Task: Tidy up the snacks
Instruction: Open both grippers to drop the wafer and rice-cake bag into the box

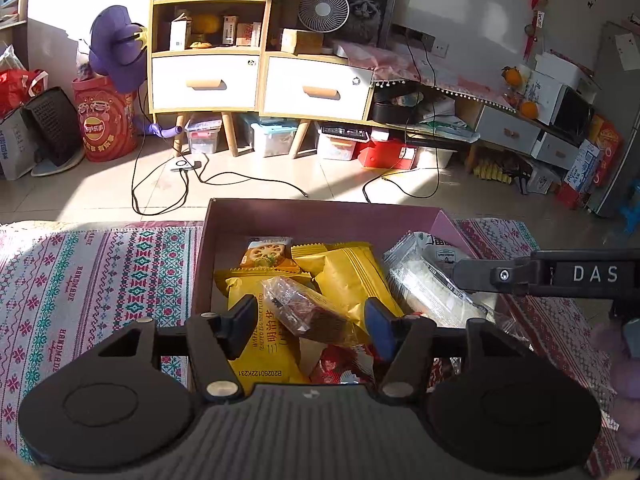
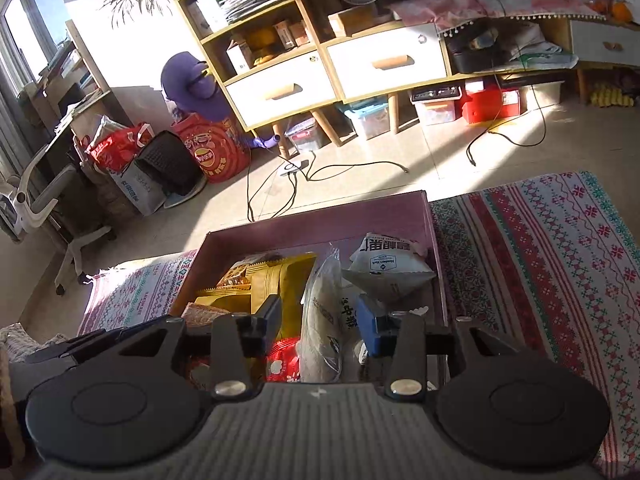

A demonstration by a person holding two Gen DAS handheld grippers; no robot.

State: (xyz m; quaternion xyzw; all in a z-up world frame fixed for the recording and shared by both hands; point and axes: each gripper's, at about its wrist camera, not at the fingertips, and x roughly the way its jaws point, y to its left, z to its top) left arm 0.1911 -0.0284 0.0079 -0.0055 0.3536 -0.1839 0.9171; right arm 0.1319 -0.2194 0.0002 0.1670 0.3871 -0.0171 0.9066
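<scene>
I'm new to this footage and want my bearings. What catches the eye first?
A pink box packed with snack packets sits on a patterned cloth. Both grippers hover over it, jaws open: the left gripper over a clear-wrapped brown snack, the right gripper over a long white packet.

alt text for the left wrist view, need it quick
The left claw hangs open over a pink cardboard box of snack packets, a clear-wrapped brown snack lying between its fingers. The box sits on a patterned woven cloth.

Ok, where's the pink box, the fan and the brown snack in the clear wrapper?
pink box [image 1: 320, 216], left wrist view, far inner wall.
fan [image 1: 324, 9], left wrist view, round grille.
brown snack [image 1: 316, 314], left wrist view, middle of wrapper.
</scene>
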